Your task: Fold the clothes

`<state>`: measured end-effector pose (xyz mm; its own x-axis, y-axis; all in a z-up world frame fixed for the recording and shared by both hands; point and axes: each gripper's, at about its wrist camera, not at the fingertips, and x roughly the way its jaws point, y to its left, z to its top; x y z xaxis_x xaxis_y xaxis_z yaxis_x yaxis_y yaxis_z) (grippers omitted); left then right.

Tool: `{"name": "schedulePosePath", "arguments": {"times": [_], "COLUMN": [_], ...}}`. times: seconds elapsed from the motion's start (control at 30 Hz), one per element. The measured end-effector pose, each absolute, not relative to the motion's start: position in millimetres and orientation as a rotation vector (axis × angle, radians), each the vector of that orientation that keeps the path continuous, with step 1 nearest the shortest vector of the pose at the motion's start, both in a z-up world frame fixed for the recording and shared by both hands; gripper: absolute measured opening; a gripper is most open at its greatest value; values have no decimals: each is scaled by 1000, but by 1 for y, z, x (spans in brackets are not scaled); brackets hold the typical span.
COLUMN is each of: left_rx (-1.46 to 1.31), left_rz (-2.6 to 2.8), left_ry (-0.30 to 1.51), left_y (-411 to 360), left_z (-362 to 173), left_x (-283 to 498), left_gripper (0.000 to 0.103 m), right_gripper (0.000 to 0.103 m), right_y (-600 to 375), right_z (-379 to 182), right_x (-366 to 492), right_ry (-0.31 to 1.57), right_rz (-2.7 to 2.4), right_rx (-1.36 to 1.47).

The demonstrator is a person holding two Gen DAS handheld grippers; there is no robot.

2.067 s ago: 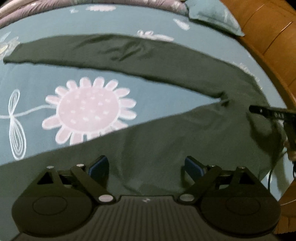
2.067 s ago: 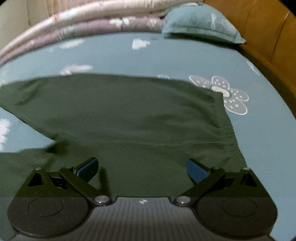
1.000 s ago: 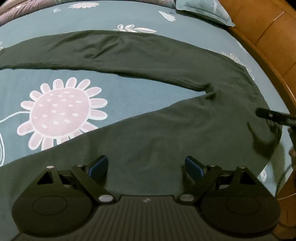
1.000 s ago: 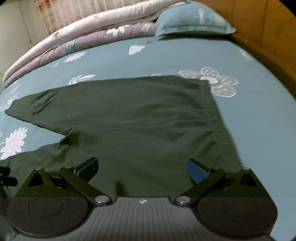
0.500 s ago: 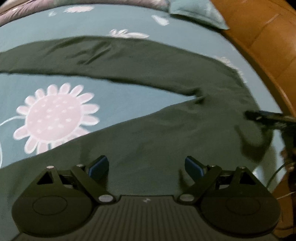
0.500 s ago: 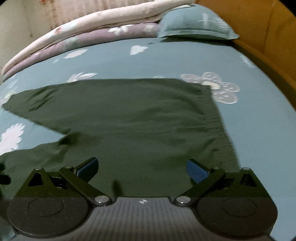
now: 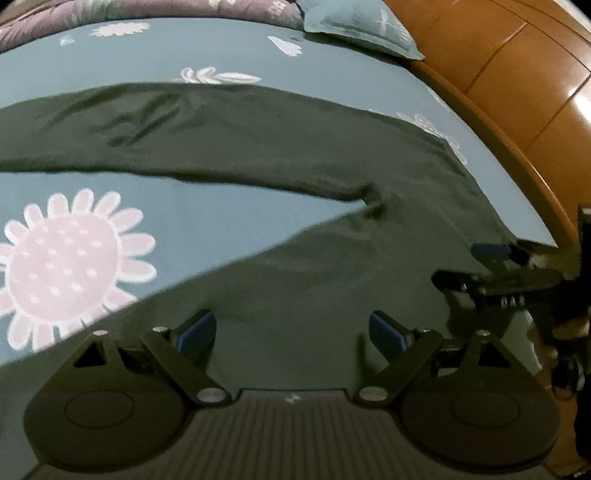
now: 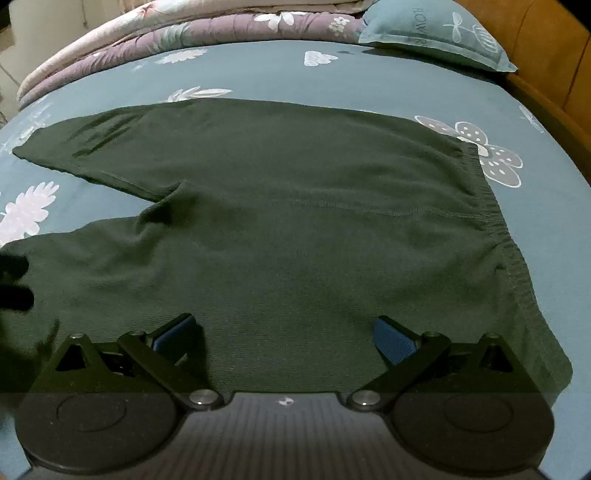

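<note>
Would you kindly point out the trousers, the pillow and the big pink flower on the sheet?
trousers [image 8: 295, 240]: right wrist view, seat below the seam.
pillow [image 8: 436, 33]: right wrist view, middle of its top face.
pink flower [image 7: 62, 267]: left wrist view, its dotted centre.

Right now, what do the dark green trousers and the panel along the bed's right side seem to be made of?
The dark green trousers: soft matte knit, probably cotton jersey or fleece; a fine ribbed texture, stitched seam and gathered elastic waistband show. The panel: wood or wood veneer, glossy orange-brown with light reflections and panel joints.

Matt knit trousers [image 8: 295, 229] on smooth printed bedsheet [image 8: 295, 74]; glossy wooden headboard [image 7: 517, 74].
</note>
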<state>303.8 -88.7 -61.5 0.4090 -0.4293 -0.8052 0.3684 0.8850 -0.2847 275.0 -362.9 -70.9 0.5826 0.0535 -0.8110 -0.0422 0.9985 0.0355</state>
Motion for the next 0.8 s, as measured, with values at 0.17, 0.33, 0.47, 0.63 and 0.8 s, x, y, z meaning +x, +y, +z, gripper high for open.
{"name": "schedulePosePath", "arguments": {"times": [0.17, 0.33, 0.47, 0.63, 0.8], "left_rx": [-82, -59, -69, -52, -65], "left_rz": [-540, -512, -513, -593, -660], "left_ry": [1007, 1049, 1028, 1042, 1128], "left_y": [-89, -90, -88, -85, -80], "left_z": [-51, -66, -58, -45, -54], "left_x": [297, 296, 296, 282, 259], "left_gripper": [90, 90, 90, 90, 90], "right_gripper": [103, 103, 103, 103, 103], "right_y": [-358, -357, -355, -354, -352], "right_z": [-73, -75, -76, -76, -76], "right_x": [274, 274, 274, 272, 270], "right_ry": [939, 928, 923, 920, 913], "right_rz": [32, 12, 0, -6, -10], "right_rx": [-4, -2, -4, -8, -18]}}
